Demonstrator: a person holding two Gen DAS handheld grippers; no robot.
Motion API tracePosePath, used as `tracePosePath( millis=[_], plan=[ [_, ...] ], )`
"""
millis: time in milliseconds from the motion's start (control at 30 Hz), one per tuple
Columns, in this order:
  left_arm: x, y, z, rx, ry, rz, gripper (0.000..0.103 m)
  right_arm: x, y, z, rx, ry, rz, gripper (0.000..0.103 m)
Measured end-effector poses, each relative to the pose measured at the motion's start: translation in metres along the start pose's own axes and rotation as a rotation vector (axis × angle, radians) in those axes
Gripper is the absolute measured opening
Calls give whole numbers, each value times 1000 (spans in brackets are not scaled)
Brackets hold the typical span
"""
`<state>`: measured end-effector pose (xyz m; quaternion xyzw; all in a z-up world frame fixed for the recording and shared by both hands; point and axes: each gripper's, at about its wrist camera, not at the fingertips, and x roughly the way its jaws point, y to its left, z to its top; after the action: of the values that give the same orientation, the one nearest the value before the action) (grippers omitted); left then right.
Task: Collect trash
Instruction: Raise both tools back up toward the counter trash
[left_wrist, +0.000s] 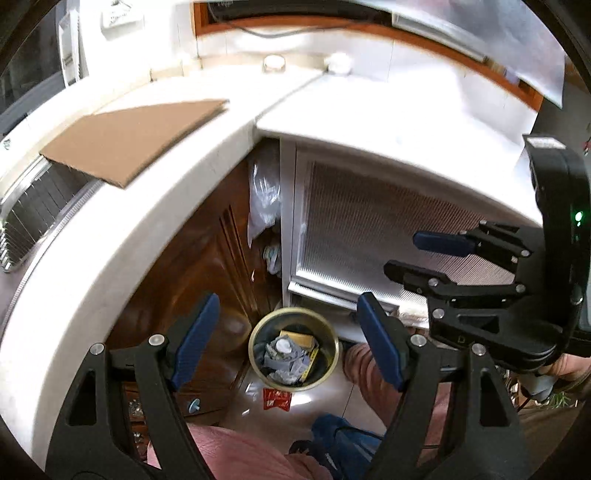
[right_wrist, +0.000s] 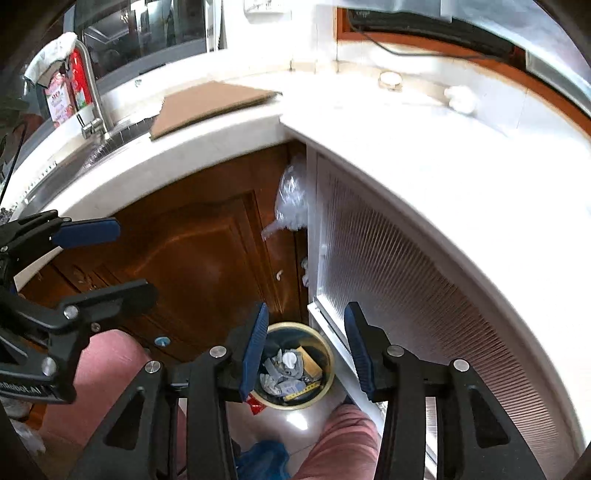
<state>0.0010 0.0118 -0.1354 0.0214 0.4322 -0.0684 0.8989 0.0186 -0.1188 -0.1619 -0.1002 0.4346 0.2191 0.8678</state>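
Both grippers hang above a round trash bin that stands on the pale tiled floor in the corner where a brown wooden cabinet door meets a white ribbed panel. The bin holds crumpled grey and white paper and a yellow box. A red wrapper lies on the floor just in front of the bin, outside it. The left gripper has its blue-padded fingers spread wide with nothing between them; the bin shows through the gap far below. The right gripper stands with its fingers parted less widely and also empty, the bin showing between them as well. Each gripper appears at the edge of the other's view, the right one at the right of the left wrist view. A flat sheet of brown cardboard lies on the white surface above the wooden door, near a sink with a metal tap. A clear plastic bag hangs in the corner gap between the cabinets. Pink trouser legs show at the bottom.
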Motion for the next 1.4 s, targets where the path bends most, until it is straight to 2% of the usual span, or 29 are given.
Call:
tracePosePath(
  millis=[467,867,1167,1267,1400],
  plan=[
    [-80,5,35,-15,-167,-13,75,-71,12,51,-15,-148,26,50],
    [-109,15,87,14,-244,5,76,-102,-14,114,29,-212,45,54],
    [-99,28,139,46,-248,9,76,-103,-60,170,70,-237,20,60],
    [-85,37,164,35,-224,-27,76,-96,-87,194,98,-228,1,60],
    [-63,44,200,35,-202,-26,76,-83,-133,225,187,-220,7,60]
  ],
)
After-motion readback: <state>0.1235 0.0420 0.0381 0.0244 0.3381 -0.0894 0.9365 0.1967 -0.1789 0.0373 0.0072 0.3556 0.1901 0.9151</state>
